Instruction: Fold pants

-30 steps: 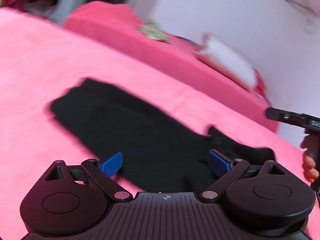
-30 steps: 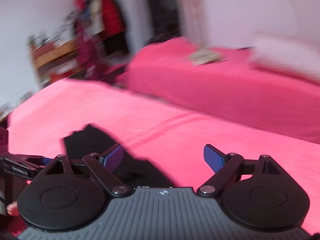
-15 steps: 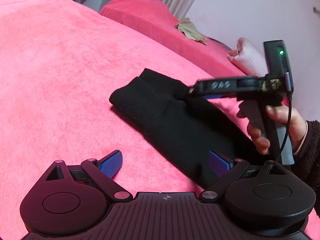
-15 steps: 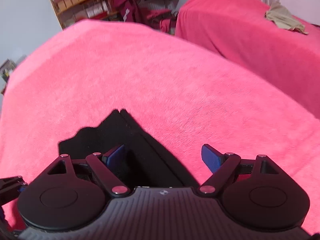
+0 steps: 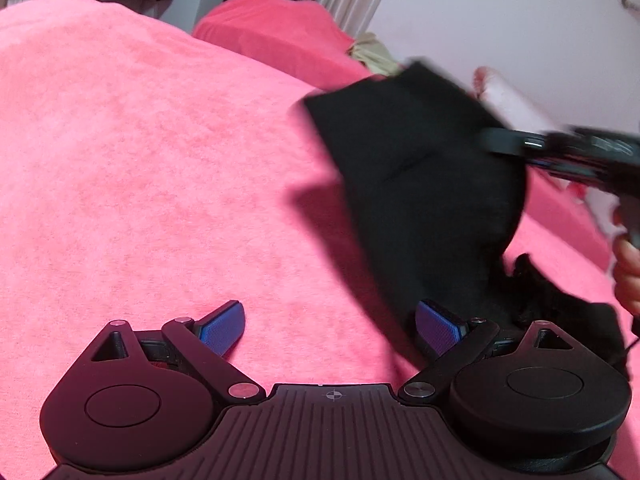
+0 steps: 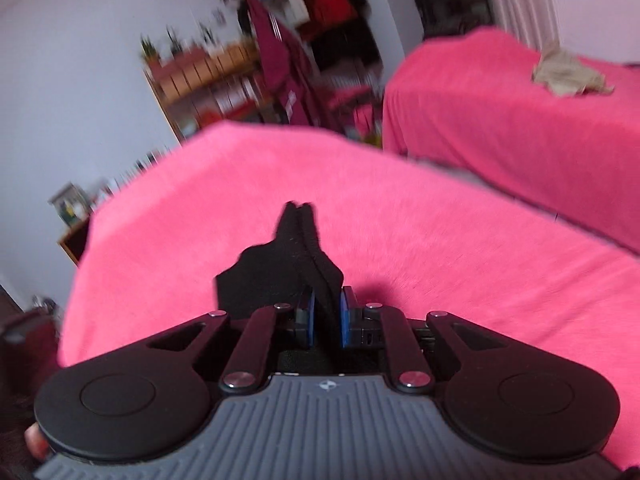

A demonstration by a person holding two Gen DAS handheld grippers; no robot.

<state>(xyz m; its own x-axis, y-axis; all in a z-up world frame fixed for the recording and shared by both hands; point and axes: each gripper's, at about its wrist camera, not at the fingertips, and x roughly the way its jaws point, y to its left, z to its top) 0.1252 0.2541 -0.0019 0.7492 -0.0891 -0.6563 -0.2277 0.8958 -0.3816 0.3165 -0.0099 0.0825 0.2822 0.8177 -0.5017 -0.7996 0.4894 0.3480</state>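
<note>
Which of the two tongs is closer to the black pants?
The right. The right tongs are closing on the black pants with a lifted fold pinched between their pads; the left tongs stand open, one pad beside the pants' edge, holding nothing.

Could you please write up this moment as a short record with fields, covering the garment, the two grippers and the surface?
garment: black pants, one end lifted off the bed, the rest lying on it
right gripper: jaws closing, blue pads pressing on a fold of the pants
left gripper: open, nothing between its pads, low over the bed beside the pants
surface: pink bedspread
background: second pink bed with a beige cloth on it
</note>
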